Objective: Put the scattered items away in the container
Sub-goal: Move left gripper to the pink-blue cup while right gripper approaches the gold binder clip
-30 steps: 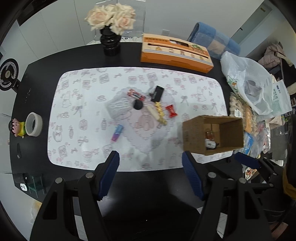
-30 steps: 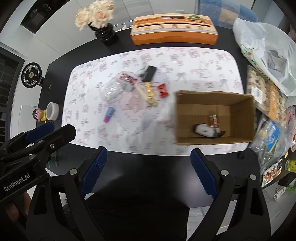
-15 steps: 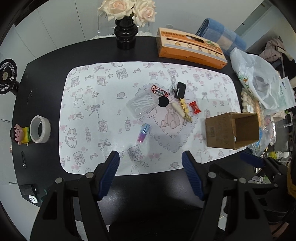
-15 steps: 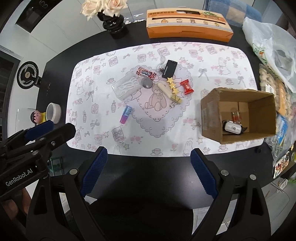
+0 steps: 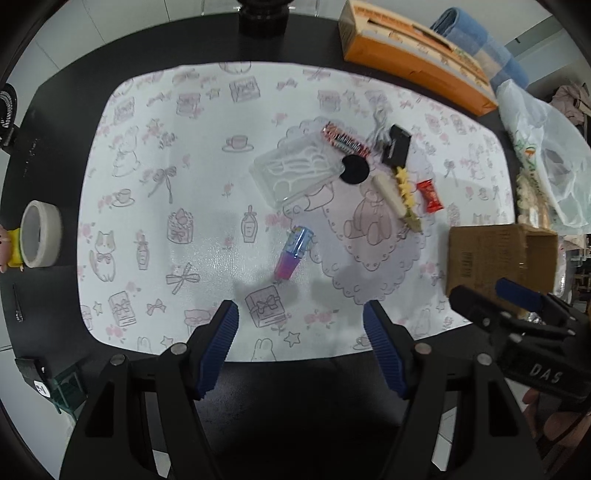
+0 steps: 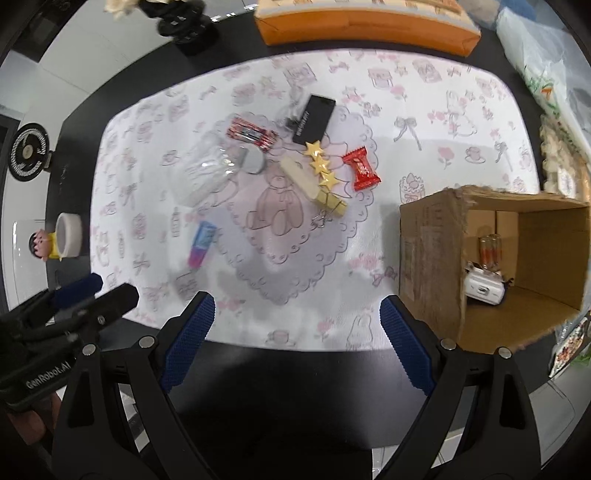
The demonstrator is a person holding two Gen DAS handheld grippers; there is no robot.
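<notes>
A cardboard box (image 6: 432, 258) stands at the mat's right edge, its opening showing a white device (image 6: 484, 290) and a small bottle (image 6: 489, 251) inside. Scattered on the mat lie a pink-and-blue tube (image 5: 293, 253), a clear plastic case (image 5: 295, 171), a black disc (image 5: 354, 169), a striped candy bar (image 5: 345, 139), a black card (image 5: 396, 144), a cream stick with gold stars (image 5: 397, 195) and a red candy (image 5: 429, 195). My left gripper (image 5: 301, 325) hangs open just short of the tube. My right gripper (image 6: 295, 325) is open and empty beside the box.
A tape roll (image 5: 38, 234) and a small figurine (image 6: 42, 245) sit on the black table at the left. An orange carton (image 5: 413, 55) lies at the back. A black vase (image 6: 177, 22) stands far left. Plastic bags (image 5: 546, 155) and snack packs crowd the right side.
Both grippers have dropped lower and moved in towards the mat, so the items look larger. The left view has shifted so the tube lies just ahead of its fingers. Both stay open.
</notes>
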